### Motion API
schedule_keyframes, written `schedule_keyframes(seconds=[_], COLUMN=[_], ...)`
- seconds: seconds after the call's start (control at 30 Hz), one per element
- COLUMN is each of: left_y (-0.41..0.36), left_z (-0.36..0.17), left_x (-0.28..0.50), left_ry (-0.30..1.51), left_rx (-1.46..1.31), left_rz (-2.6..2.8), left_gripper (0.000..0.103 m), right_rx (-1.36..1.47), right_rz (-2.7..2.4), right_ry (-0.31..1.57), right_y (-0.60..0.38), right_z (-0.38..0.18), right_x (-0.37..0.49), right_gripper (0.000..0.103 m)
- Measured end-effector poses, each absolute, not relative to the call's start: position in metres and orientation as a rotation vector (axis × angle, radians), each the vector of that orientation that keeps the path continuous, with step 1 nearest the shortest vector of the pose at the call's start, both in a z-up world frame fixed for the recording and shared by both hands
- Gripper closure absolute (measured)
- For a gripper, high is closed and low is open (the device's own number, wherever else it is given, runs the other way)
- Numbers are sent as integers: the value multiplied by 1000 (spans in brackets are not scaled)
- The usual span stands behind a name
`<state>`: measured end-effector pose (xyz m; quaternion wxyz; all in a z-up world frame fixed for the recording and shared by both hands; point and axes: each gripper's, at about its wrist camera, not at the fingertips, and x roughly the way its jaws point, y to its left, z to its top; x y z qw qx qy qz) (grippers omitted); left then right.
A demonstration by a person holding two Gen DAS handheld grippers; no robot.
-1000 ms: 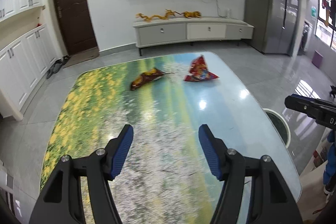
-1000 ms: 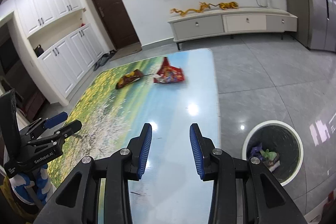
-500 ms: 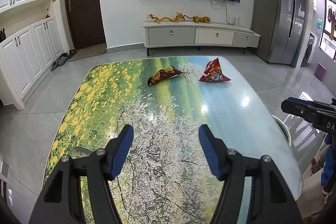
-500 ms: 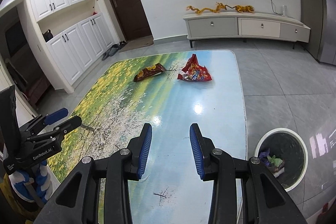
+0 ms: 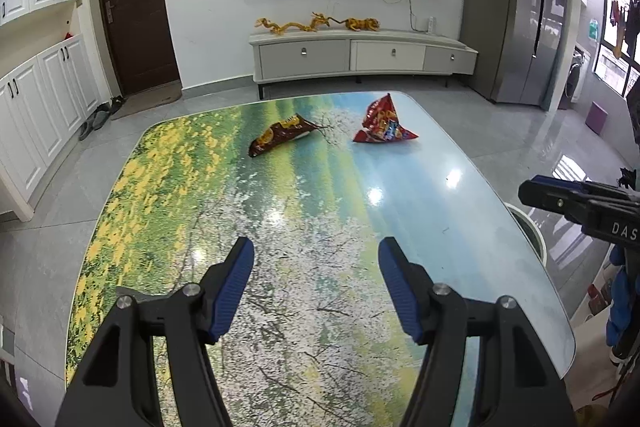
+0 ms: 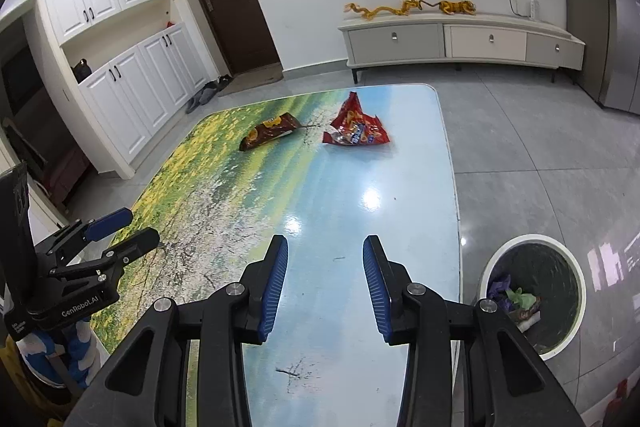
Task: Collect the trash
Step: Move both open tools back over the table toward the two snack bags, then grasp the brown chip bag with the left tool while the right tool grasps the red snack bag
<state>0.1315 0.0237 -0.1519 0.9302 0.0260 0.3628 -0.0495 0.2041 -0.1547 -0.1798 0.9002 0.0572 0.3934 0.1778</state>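
A brown snack wrapper and a red crumpled snack bag lie at the far end of the table with the landscape print. They also show in the right wrist view, the brown wrapper left of the red bag. My left gripper is open and empty above the near part of the table. My right gripper is open and empty above the table's near right part. Both are far from the wrappers.
A white-rimmed trash bin with some trash inside stands on the floor right of the table. A TV cabinet, a dark door, white cupboards and a grey fridge line the room.
Both grippers have pulled back and tilted up, so the wrappers and the far wall sit lower and more centred in view. The jaws have stayed open.
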Motion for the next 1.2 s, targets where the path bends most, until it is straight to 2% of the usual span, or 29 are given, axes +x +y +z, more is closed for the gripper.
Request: schedule_keyframes(seconds=[0.63,0.7,0.77,0.8,1.0,1.07,1.2], left_y=[17,23,33,40,78,86,91], left_z=[-166,-169,-171,-171,-172,-175,-185], left_x=[145,150,157,163,223,253,315], left_ry=[786,790,790,780,757,759,764], left_rx=[56,35,16,13,21,40,92], left_rz=[-120,-126,-130,-128,-187,-217,-239], left_gripper=[40,40,30,28,27,25,25], right_rx=[137,132,119,108,43,29,-10], right_rz=[374,377,379,385,432,448,454], right_ry=[846,854,861,863,848,836,819], right_y=[-159,-158,-155,-153,-137,-131,-117], right_z=[-197,-199,-200,-200,-200,-201,-210], right_x=[216,221,227,234,291,315,373], right_gripper=[64,62,60,60,47,38,37])
